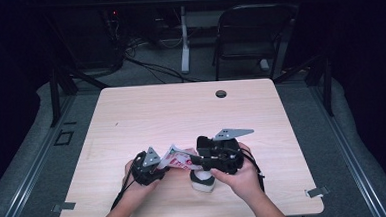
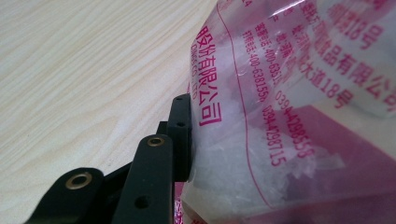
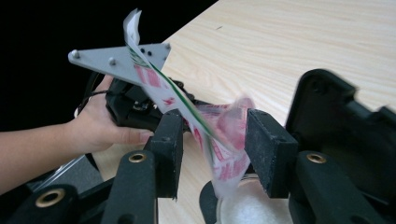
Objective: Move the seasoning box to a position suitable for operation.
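Plastic bag (image 1: pixel 176 159), clear with pink print, white grains inside: we find it raised over the counter (image 1: pixel 181 109), stretched between both tongs. Left tongs (image 1: pixel 156 166): we see one jaw pressed flat against the bag's side in the left gripper view; the other jaw is hidden, so we cannot tell how far they are open. Right tongs (image 3: pixel 212 154): jaws parted, the bag's end hanging in the gap between them. White jar (image 1: pixel 203 180): we place it on the counter just under the right tongs, white grains inside
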